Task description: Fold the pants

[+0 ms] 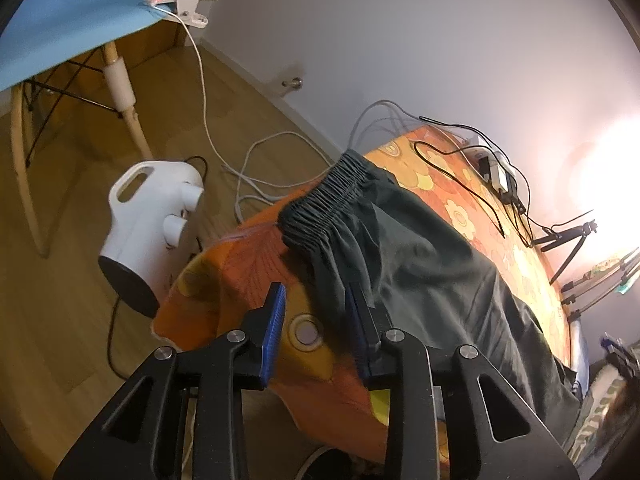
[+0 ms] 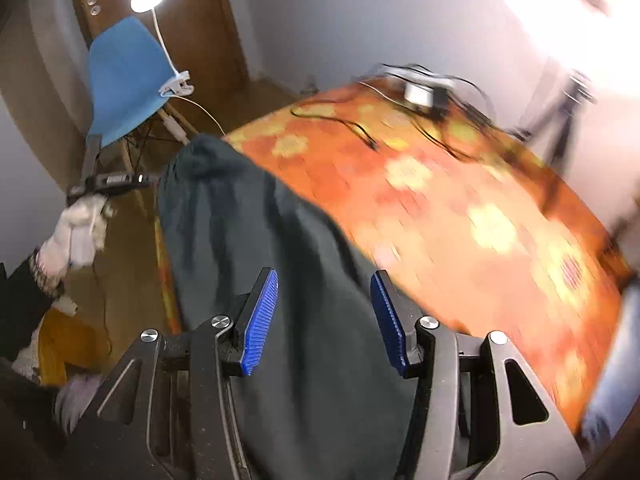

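Left gripper point(image 1: 316, 300): fingers spread, gripping nothing; right pad touching or just over the pants' point(image 1: 420, 248) near edge, below the waistband point(image 1: 324, 204). Cannot tell which.

Pants lie along the table's left side on an orange flowered cloth point(image 1: 240, 264), legs trailing toward the near end. Dark green, thin, softly creased; waistband elastic, tightly gathered into ribs.

Right gripper point(image 2: 324, 292): fingers wide apart, hovering over the leg cloth, nothing grasped. View blurred.

Step, by my guess: lining up grips before a fold. Next needs each gripper closing on an edge of fabric.

Pads: blue, ridged.
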The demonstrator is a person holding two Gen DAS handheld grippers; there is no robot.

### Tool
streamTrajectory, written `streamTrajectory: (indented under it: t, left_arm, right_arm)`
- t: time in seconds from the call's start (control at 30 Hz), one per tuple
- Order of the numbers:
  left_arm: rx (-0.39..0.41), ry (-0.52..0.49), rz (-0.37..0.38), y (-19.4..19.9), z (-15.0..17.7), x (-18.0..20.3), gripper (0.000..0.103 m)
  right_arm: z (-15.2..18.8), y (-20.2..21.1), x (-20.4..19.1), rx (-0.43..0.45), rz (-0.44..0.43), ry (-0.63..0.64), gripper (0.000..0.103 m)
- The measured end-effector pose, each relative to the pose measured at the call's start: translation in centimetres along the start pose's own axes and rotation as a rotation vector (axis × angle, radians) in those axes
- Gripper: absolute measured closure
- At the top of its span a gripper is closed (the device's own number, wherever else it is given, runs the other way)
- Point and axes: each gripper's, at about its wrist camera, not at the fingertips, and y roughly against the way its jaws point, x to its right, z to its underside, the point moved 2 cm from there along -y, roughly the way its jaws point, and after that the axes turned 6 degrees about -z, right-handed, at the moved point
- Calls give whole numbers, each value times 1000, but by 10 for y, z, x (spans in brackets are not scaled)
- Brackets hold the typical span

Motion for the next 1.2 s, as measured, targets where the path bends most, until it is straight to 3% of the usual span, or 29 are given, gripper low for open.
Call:
streamTrajectory:
  t: [0.03,0.17,0.37,0.43,0.47,0.5,0.6,0.67,0.73,0.83,0.93,0.97,1.07,1.2]
  left_arm:
    - [0,5,-1,-1,-1,-1,67]
    - [-11,23,0,-9,-4,-7,66]
    - [-30,58,28,-22,-9,-9,66]
    - [-32,61,32,-25,-10,-8,66]
    - [-33,61,34,-27,-10,-7,66]
    - [-24,58,29,-27,-11,-5,66]
    - [-6,25,17,-27,-12,2,67]
    - [12,8,4,-26,-13,4,67]
    - [26,-5,-10,-26,-14,6,67]
    - [31,-15,-27,-30,-18,4,67]
    - [53,-43,-90,-33,-24,2,67]
    - [58,-40,-85,-30,-26,2,67]
    - [78,-40,-75,-20,-27,4,67]
    - [101,-91,-41,-1,-24,20,67]
  right_arm:
    - [-11,-17,-2,-2,-12,9,52]
    - [-42,-94,-17,-65,-15,74,52]
    - [-40,-155,-22,-171,-22,91,52]
    - [-41,-164,-22,-192,-41,87,68]
    - [-40,-167,-24,-207,-52,95,92]
    - [-38,-167,-26,-217,-48,108,98]
    - [-33,-169,-31,-240,16,181,101]
    - [-31,-167,-23,-252,106,190,102]
    - [-31,-165,-7,-256,162,159,103]
    - [-31,-152,13,-235,110,73,102]
    - [-32,-123,27,-173,58,-21,101]
    - [-30,-108,32,-147,58,-51,95]
    - [-20,-64,45,-78,93,-108,62]
    - [7,-6,61,-15,142,-185,61]
